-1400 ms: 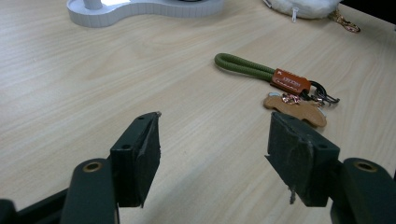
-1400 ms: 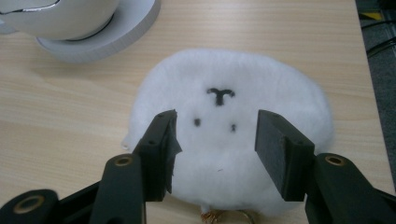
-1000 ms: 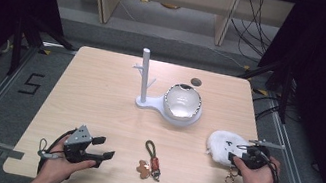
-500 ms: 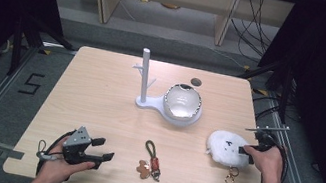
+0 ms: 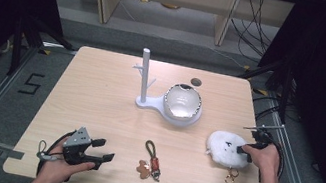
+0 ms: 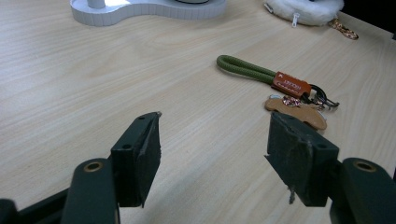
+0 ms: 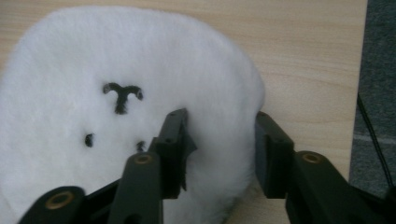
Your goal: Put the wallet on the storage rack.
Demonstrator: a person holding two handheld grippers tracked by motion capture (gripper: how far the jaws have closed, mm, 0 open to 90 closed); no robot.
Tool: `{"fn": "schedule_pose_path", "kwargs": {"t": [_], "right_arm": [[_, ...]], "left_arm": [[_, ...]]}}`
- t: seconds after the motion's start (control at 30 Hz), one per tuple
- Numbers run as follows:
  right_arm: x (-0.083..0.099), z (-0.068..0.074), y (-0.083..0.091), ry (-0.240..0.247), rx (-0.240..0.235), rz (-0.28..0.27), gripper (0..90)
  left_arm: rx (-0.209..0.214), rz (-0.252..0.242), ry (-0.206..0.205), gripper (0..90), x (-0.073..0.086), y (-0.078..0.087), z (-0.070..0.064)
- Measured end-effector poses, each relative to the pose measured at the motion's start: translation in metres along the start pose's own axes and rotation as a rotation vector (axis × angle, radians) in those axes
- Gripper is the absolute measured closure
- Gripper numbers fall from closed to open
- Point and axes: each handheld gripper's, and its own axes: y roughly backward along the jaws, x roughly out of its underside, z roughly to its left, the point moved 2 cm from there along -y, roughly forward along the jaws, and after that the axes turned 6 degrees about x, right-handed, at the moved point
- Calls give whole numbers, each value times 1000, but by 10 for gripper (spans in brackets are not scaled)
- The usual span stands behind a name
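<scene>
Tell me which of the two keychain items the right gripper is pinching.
The white plush pouch, pinched by the right gripper near the table's right edge; the green-loop keychain lies untouched.

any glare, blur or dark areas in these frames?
High view: table evenly lit, surroundings nearly black, white bowl a little overexposed. Left gripper view: keychain sharp, jaws in the foreground slightly soft. Right gripper view: white plush close up, fur soft-focused, stitched face still readable.

Left tool [image 5: 106, 155] rests low in the left hand [image 5: 58, 172], jaws wide apart. Right tool [image 5: 241, 149], held in the right hand [image 5: 266, 159], has jaws pinched partly together.
</scene>
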Motion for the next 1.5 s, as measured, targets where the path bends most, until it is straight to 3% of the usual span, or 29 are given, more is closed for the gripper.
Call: {"fn": "schedule_pose_path", "kwargs": {"t": [0.07,0.1,0.17,0.23,0.27,0.3,0.33,0.37,0.47,0.5,0.53,0.57,0.67,0.7,0.73,0.77,0.8,0.83,0.9,0.97,1.0,1.13,1.17,1.2,1.23,1.33,1.37,1.43,1.5], "right_arm": [[1,6,0,-61,-11,-10,713],[0,0,1,25,-2,-4,737],[1,5,1,-8,4,-17,771],[2,6,3,3,2,-25,788],[3,3,3,38,-3,-40,794],[4,3,4,31,1,-46,797],[6,8,7,-35,-7,-41,799],[6,4,7,18,2,-78,801],[11,4,14,54,-2,-160,805],[13,6,18,56,-12,-186,806],[16,11,24,15,-10,-195,806],[18,11,28,58,-8,-227,807],[25,19,38,42,-48,-314,809],[27,21,42,48,-71,-346,809],[28,21,45,79,-50,-368,810],[30,26,50,56,-82,-382,810],[31,27,51,74,-85,-435,810],[33,29,56,65,-89,-424,810],[34,35,61,31,-87,-465,810],[35,36,67,54,-112,-503,811],[36,42,73,13,-129,-534,811],[36,44,82,59,-145,-591,811],[38,49,85,27,-150,-586,811],[37,49,87,54,-149,-607,811],[38,53,89,33,-156,-604,811],[37,55,93,75,-165,-651,811],[38,60,96,50,-167,-656,811],[38,61,99,69,-161,-670,811],[38,67,102,44,-173,-679,811]], "left_arm": [[0,2,-6,346,0,0,1],[-12,11,-5,347,0,0,0],[2,1,-7,347,0,0,1],[-2,0,-2,348,0,0,0],[-1,0,-2,348,0,0,0],[-3,1,-3,349,0,1,0],[-8,1,-5,349,0,1,0],[-3,-3,-3,350,0,1,1],[-11,-8,4,351,-1,2,1],[-12,-8,5,352,-1,2,1],[-12,-9,5,352,-1,2,1],[-11,-9,4,352,-1,2,1],[-5,-7,0,352,0,2,1],[-8,-12,4,353,1,1,0],[-3,-7,2,353,1,1,0],[-3,-8,-5,353,1,1,1],[-6,-10,-3,353,1,1,1],[-10,-7,-4,353,0,1,0],[-11,-5,-8,353,0,2,1],[-19,-7,-6,353,-1,3,1],[-19,-15,-1,353,-1,3,1],[-30,-16,1,356,-4,6,2],[-14,-29,-8,357,-6,6,3],[-16,-36,-2,357,-8,6,2],[-17,-44,-3,358,-10,6,1],[-14,-63,-9,358,-15,8,-1],[-18,-66,-7,359,-15,8,-1],[-21,-65,-10,360,-16,9,-2],[-16,-77,-10,360,-16,9,-2]]}}
